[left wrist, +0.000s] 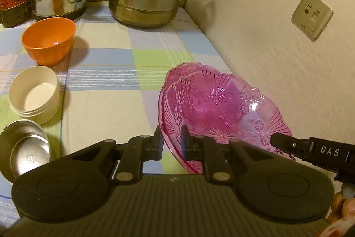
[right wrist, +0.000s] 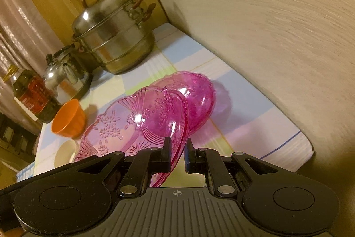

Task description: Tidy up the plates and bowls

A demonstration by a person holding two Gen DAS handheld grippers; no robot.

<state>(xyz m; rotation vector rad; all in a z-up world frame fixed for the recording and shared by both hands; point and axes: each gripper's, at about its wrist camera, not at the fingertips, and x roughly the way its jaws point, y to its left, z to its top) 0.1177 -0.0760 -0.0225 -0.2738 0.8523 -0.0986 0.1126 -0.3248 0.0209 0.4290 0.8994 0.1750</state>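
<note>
Two tools carry one pink plate point(left wrist: 213, 108) above the checked tabletop point(left wrist: 106, 72), each pinching a point on the plate's near rim. On the left, the left tool point(left wrist: 170, 143) has its jaws nearly together on the rim, with the plate stretching away from it toward the wall point(left wrist: 277, 48) (its long axis runs from that grip up and to the right). Left of the plate stand an orange bowl point(left wrist: 50, 40), a white bowl point(left wrist: 34, 96) and a metal bowl point(left wrist: 23, 149), all well apart from it. On the right, the right tool point(right wrist: 177, 153) likewise clamps the rim, jaws almost closed. Just beyond the held plate a second pink plate point(right wrist: 199, 101) lies near the wall, apparently the stacking target; the carried plate sits tilted just in front of it, so the coming move likely runs forward and down, both tools together.
</note>
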